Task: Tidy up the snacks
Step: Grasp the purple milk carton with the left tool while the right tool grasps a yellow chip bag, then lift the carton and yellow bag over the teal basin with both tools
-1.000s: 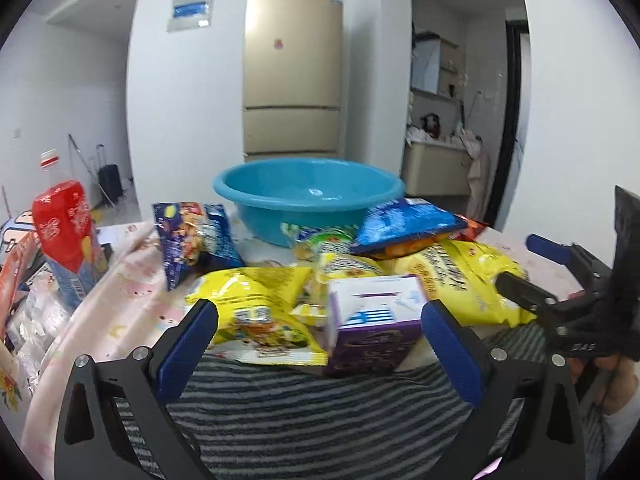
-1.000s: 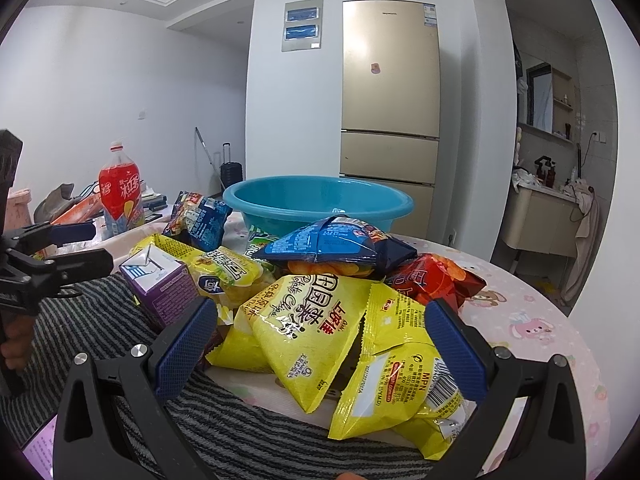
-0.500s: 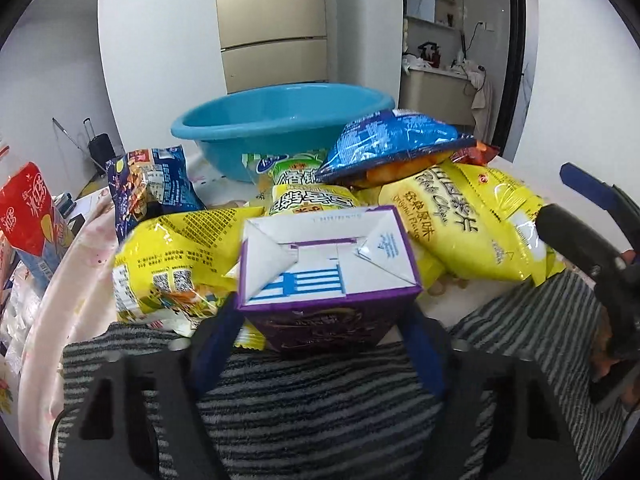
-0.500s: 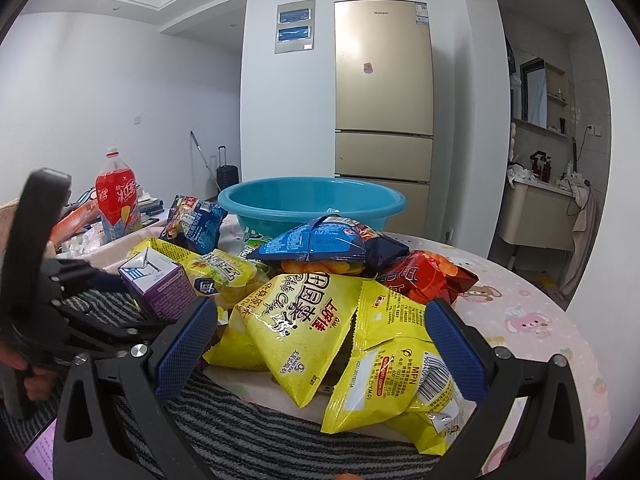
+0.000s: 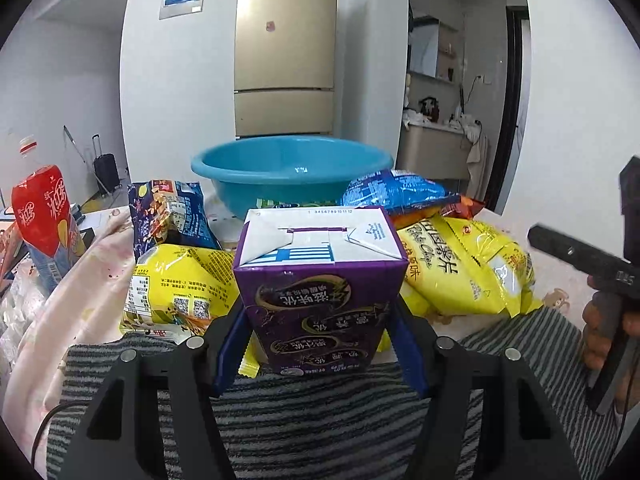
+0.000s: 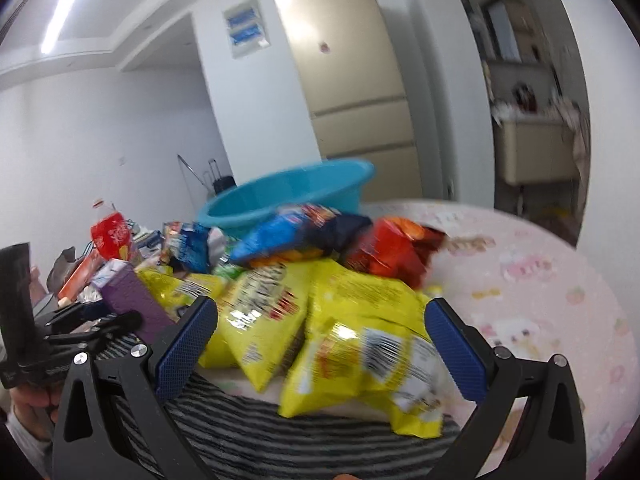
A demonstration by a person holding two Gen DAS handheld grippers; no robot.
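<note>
My left gripper is shut on a purple carton, held upright in front of the snack pile; the carton also shows in the right wrist view. My right gripper is open and empty, its fingers on either side of the yellow chip bags. A blue basin stands behind the pile. A blue chip bag, a red bag, a dark blue snack bag and a yellow bag lie on the table.
A red-labelled bottle stands at the left edge of the table. A striped grey cloth lies at the near edge. The pink tablecloth extends to the right. A fridge stands beyond the table.
My left gripper has moved in and shut on the purple carton, which now sits raised between its fingers. My right gripper has tilted and moved toward the yellow bags; its view is blurred.
</note>
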